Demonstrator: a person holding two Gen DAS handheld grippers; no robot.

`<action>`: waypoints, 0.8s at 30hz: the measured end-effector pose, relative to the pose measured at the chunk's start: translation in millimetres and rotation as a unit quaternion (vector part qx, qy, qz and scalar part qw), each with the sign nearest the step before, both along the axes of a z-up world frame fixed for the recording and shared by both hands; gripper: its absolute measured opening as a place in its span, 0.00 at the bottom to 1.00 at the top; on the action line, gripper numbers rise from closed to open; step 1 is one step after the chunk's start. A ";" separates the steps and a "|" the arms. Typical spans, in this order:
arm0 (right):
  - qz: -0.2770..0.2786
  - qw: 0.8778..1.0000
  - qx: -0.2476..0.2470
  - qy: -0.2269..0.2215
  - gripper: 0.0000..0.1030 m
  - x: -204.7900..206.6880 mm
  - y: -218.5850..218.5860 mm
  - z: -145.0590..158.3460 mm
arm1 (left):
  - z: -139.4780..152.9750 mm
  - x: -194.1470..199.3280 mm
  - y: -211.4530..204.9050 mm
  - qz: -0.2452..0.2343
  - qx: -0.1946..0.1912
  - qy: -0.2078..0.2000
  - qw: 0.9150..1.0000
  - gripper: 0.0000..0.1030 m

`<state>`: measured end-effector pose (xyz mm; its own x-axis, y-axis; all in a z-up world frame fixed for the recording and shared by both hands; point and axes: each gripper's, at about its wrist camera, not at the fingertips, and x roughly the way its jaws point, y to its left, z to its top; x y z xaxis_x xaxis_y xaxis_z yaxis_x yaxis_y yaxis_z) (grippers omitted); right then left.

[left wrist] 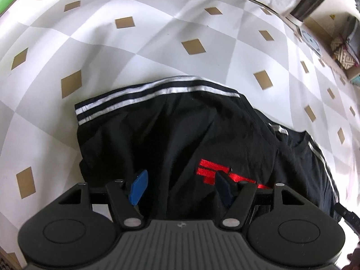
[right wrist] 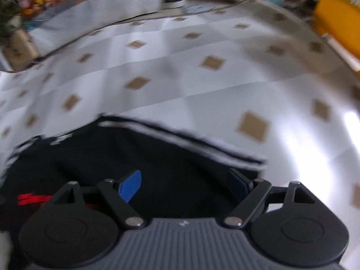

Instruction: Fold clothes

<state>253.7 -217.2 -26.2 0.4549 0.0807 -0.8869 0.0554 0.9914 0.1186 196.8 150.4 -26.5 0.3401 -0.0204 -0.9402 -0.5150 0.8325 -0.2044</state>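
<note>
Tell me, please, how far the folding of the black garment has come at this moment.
Done: the black garment lies bunched on the checked floor, its white-striped edge doubled over, so a first fold seems made. In hand: nothing; the left gripper and the right gripper hover above it, open and empty. Left: the part with the red logo is still wrinkled and needs smoothing and further folds.

A white-and-grey checked cloth [left wrist: 157,45] with tan diamonds covers the surface. A black garment [left wrist: 180,135] with white stripes lies on it, apparently folded.
</note>
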 end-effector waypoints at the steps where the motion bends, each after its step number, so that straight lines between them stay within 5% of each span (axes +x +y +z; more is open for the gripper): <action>1: 0.007 1.000 0.019 0.006 0.80 -0.4 2.4 -1.9 | -0.5 0.0 1.5 0.003 0.001 0.001 1.000 0.63; 5: 0.021 0.998 0.047 0.023 0.80 -3.1 11.3 -8.4 | -5.2 -0.2 5.9 0.013 0.001 0.006 1.000 0.64; 24: 0.023 0.998 0.029 0.059 0.81 7.8 25.4 -34.2 | -30.3 14.2 -10.9 0.005 -0.004 0.023 1.000 0.64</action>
